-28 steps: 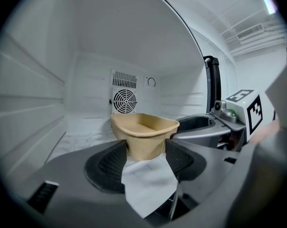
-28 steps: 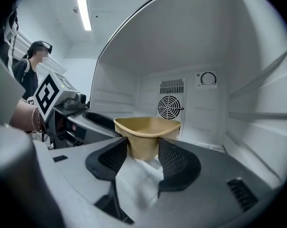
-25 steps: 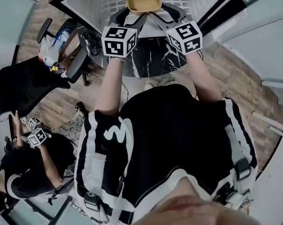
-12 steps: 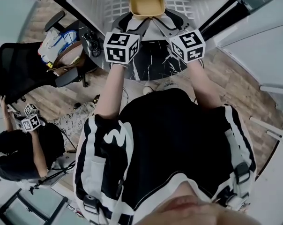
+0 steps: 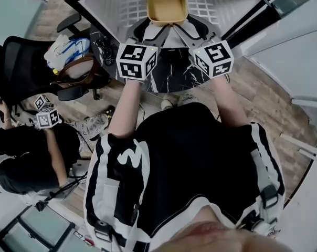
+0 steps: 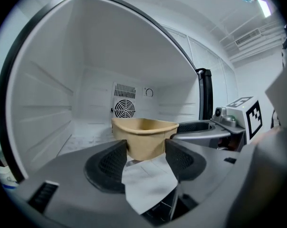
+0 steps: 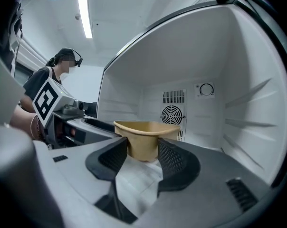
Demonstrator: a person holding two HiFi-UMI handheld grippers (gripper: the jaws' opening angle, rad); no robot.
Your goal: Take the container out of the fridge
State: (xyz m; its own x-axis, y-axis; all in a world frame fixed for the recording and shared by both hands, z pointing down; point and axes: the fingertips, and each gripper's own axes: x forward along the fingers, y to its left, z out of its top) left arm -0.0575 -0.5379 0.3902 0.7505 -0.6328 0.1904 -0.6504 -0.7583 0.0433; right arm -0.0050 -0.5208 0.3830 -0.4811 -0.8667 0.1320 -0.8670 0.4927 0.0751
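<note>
Left marker cube (image 5: 137,61) and right marker cube (image 5: 216,58) had both slid lower in the head view than a second earlier. More of the container (image 5: 166,4) showed at the top edge too, though we couldn't say if that was the pull starting or just the head tipping.

Our take on the step: draw both hands straight back at the same pace, keep the container level, and go easy on the squeeze, since those thin tan walls looked like they'd buckle.

The left tongs (image 6: 146,147) had their jaws apart by just the width of the container's lower body, and the pads seemed to press on its sides. The right tongs (image 7: 142,148) gripped it the same way from the other near corner, so the two met in a V at the container's near edge.

Whether it had lifted off the floor of the fridge (image 6: 81,56) we couldn't tell. It was still inside anyway, well in front of the fan grille (image 6: 124,109) on the back wall.

Off to our left another person (image 5: 22,161) held tongs of their own beside an office chair (image 5: 22,70).
</note>
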